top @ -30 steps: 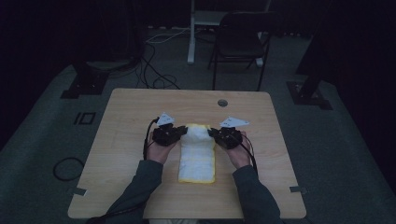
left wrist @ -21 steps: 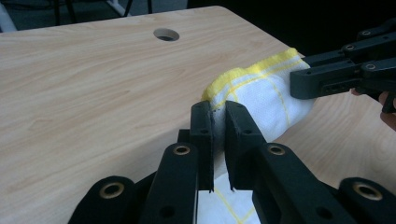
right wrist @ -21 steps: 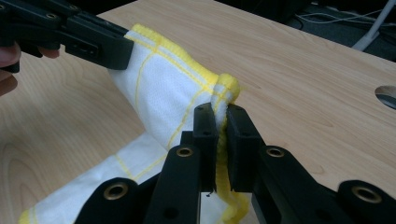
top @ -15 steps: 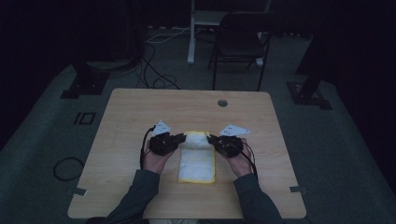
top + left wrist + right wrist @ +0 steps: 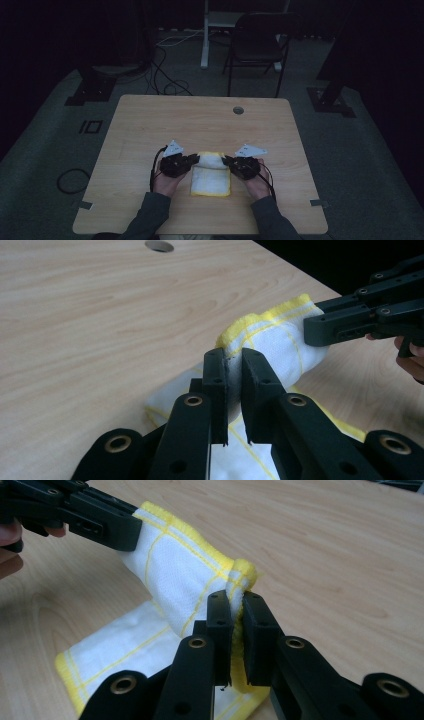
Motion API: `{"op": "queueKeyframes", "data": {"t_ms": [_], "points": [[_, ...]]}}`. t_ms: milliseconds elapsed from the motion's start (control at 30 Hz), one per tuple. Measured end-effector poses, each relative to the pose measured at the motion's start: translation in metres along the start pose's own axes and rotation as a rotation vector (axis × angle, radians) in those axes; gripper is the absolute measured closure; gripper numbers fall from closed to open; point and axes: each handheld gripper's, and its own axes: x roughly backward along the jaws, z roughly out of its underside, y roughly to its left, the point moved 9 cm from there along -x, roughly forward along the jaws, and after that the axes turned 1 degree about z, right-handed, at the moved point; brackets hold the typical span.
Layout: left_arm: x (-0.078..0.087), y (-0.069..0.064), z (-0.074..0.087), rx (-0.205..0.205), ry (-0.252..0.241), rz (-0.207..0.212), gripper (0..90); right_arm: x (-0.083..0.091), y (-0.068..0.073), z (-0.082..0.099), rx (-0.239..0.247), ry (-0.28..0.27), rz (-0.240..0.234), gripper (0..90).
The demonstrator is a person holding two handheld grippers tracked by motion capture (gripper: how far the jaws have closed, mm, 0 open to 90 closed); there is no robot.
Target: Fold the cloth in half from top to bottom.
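A white woven cloth with yellow edging and yellow grid lines point(image 5: 211, 175) lies near the middle of the pale wooden tabletop point(image 5: 150, 125). The left tongs point(image 5: 234, 371) are clamped on its far left corner, the right tongs point(image 5: 238, 615) on its far right corner. That far edge is lifted and folded over toward the near side.

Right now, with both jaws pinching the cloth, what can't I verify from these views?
- High view: how the left gripper and right gripper grip; too small and dim.
- Left gripper view: the cloth's near end, hidden behind the jaws.
- Right gripper view: the cloth's underside, folded against the table.
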Motion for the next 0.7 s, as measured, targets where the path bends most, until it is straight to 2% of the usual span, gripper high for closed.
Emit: {"op": "queueKeyframes", "data": {"t_ms": [267, 400, 700], "points": [[0.001, -0.005, 0.014, 0.007, 0.013, 0.009, 82.3, 0.002, 0.008, 0.015, -0.021, 0.009, -0.01, 84.0], [0.0, -0.005, 0.023, 0.025, 0.023, 0.013, 82.1, 0.001, 0.012, 0.022, -0.02, 0.017, -0.01, 83.8], [0.0, -0.009, 0.034, 0.023, 0.039, 0.014, 81.7, 0.001, 0.017, 0.032, -0.031, 0.028, -0.014, 83.8]]}}
